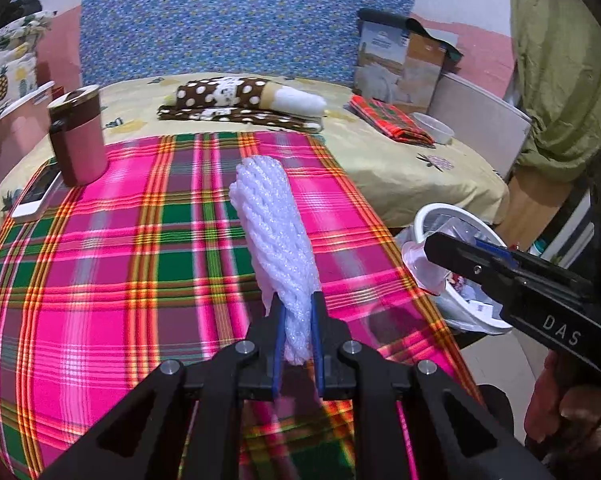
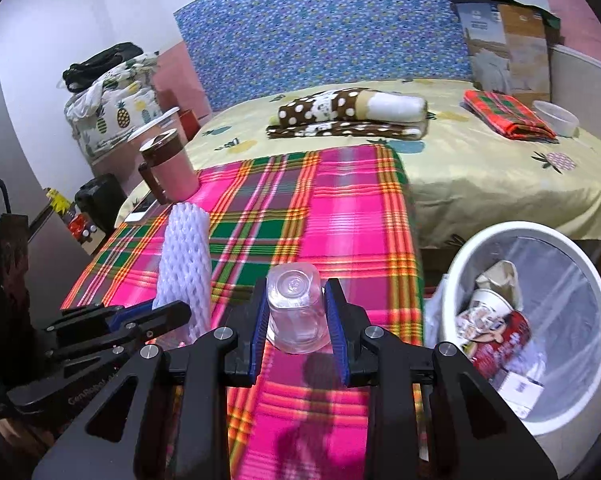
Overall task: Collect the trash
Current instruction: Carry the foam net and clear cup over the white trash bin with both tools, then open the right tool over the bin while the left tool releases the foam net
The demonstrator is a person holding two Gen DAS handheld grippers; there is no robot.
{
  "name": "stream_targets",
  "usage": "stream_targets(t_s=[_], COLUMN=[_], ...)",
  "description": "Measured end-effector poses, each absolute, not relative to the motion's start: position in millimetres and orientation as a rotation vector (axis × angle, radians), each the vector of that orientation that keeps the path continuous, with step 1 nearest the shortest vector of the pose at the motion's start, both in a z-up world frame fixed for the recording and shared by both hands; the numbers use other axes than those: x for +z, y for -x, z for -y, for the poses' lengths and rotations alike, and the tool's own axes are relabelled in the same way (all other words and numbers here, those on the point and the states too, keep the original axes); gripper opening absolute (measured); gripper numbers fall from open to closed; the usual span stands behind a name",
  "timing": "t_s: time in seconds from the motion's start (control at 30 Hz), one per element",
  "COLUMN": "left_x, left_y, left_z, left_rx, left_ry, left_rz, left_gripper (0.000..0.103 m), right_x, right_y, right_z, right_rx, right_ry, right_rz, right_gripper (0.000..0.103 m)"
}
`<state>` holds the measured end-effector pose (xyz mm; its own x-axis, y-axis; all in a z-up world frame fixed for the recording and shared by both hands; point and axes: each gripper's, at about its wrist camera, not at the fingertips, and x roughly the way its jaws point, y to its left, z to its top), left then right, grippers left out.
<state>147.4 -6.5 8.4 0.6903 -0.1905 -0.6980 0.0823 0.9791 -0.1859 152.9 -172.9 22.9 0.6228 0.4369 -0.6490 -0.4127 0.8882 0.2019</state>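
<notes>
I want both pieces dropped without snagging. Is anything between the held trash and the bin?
Nothing visible. The foam net in the left gripper and the clear cup in the right gripper have open air across to the bin, whose mouth is uncovered.

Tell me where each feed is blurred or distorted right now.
Left wrist view: plaid cloth streaks with motion blur, while foam net in the left claw stays sharp. Right wrist view: fisheye bends the bin; clear cup casts a shadow below.
</notes>
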Motion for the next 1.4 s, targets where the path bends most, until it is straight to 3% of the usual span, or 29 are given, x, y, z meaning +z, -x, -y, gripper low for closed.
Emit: stream_targets(t_s=[1.4], left_x=[-5.2], left_y=[-205.4], left_z=[179.0], left_rx=[-0.517], left_ry=[0.023], left_rz=[-0.864], left_gripper=[0.013], right_x=[-3.6], right_y=[-159.7], right_z=[323.7], right_rx=[0.16], right_ry=[-0.185], right_rz=[-0.781], right_gripper=[0.03])
